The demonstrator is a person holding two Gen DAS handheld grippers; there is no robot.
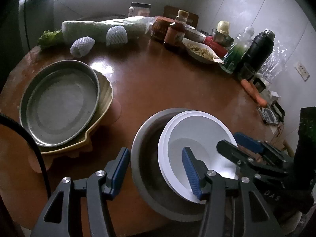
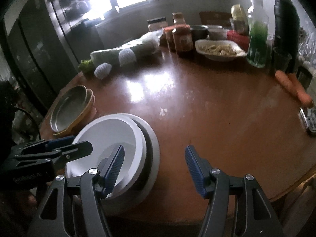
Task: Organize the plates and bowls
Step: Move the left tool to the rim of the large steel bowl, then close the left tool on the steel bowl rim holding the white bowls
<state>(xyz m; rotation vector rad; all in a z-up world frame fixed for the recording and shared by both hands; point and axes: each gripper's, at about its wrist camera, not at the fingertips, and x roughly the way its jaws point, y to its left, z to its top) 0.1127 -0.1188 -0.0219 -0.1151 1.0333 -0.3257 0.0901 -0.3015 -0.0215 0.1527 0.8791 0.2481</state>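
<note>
1. Writing: "SVO"-like letters on right gripper body, labels on sauce bottle unreadable
2. Left gripper jaws apart, straddling steel bowl rim, gripping nothing
3. Right gripper jaws apart, nothing held, one finger inside white bowls
4. White bowls nested in steel bowl near table front edge; centre bare

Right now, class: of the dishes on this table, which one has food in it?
The white dish of noodles at the table's far side, beside the sauce bottle. The stacked white bowls and the metal pan hold no food.
</note>
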